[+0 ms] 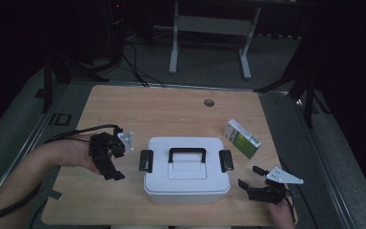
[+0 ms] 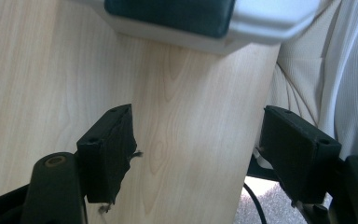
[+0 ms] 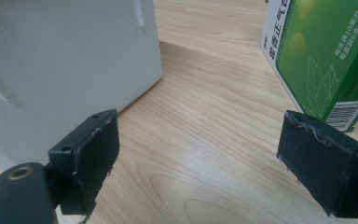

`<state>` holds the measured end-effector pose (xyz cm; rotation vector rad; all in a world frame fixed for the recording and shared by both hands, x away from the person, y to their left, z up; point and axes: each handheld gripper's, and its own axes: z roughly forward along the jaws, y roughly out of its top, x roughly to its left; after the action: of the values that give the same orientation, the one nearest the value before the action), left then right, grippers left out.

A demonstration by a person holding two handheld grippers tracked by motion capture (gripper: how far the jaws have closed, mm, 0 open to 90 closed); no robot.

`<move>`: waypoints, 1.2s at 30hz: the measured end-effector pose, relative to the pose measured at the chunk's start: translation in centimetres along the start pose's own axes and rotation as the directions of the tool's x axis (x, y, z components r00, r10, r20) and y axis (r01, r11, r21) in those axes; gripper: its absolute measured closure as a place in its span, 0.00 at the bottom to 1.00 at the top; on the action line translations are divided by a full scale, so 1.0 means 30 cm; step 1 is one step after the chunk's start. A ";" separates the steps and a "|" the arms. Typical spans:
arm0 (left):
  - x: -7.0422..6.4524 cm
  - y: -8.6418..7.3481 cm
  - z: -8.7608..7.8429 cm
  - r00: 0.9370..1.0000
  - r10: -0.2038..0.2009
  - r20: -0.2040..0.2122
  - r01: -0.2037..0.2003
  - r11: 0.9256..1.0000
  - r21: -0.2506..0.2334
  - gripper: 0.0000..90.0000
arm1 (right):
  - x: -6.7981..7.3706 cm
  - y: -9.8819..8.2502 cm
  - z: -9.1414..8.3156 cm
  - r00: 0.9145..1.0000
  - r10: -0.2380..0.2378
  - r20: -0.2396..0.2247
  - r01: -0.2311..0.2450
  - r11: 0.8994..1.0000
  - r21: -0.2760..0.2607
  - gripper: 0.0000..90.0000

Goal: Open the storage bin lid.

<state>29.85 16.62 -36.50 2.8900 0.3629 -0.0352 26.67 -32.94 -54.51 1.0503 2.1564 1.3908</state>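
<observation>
A white plastic storage box (image 1: 186, 169) sits at the near middle of the light wooden table (image 1: 171, 107), lid on, with a black carry handle (image 1: 187, 153) lying flat in the lid's recess and a black latch on each short side: the left latch (image 1: 146, 161) and the right latch (image 1: 225, 161).

The left gripper (image 1: 110, 164) hangs just beside the box's left end, its jaws spread wide with nothing between them. In the left gripper view the jaws frame bare wood, and the dark latch (image 2: 168, 16) with the box's pale rim appears at the top edge, apart from the pads; white ribbed clothing (image 2: 326, 70) fills the right side.

The right gripper (image 1: 251, 177) rests low on the table near the box's right front corner, its jaws likewise wide apart and empty. In the right gripper view the box's white wall (image 3: 65, 60) stands beyond the left jaw, without contact.

A small green-and-white carton (image 1: 241, 138) lies on the table to the right of the box, beyond the right gripper. In the right gripper view the carton (image 3: 321, 60) shows a green face with a leaf drawing, a barcode at its lower corner, Chinese characters on the white side and on the green face, and digits that seem to read "240516"; the rest is too small or cut off to read.

A round cable hole (image 1: 209, 102) sits near the table's far edge.
</observation>
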 end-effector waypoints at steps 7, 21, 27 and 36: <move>0.008 0.054 -0.023 1.000 0.023 0.004 -0.024 1.000 0.002 0.30 | -0.001 -0.001 0.000 1.000 0.002 -0.005 -0.002 1.000 0.002 0.14; 0.033 0.167 -0.043 0.998 0.058 0.022 -0.057 0.998 -0.035 0.30 | -0.001 -0.003 -0.001 1.000 0.003 -0.006 -0.003 1.000 -0.001 0.14; 0.043 0.233 -0.023 0.997 0.077 0.008 -0.077 0.997 -0.005 0.30 | -0.001 -0.004 -0.002 1.000 0.004 -0.008 -0.005 1.000 -0.004 0.14; 0.041 0.324 0.005 0.994 0.112 0.005 -0.112 0.993 0.031 0.30 | -0.001 -0.007 -0.002 1.000 0.001 -0.011 -0.001 1.000 -0.004 0.14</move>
<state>33.44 7.70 -34.55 2.9351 0.2009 -0.0263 26.58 -33.05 -54.69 1.0448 2.1600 1.4046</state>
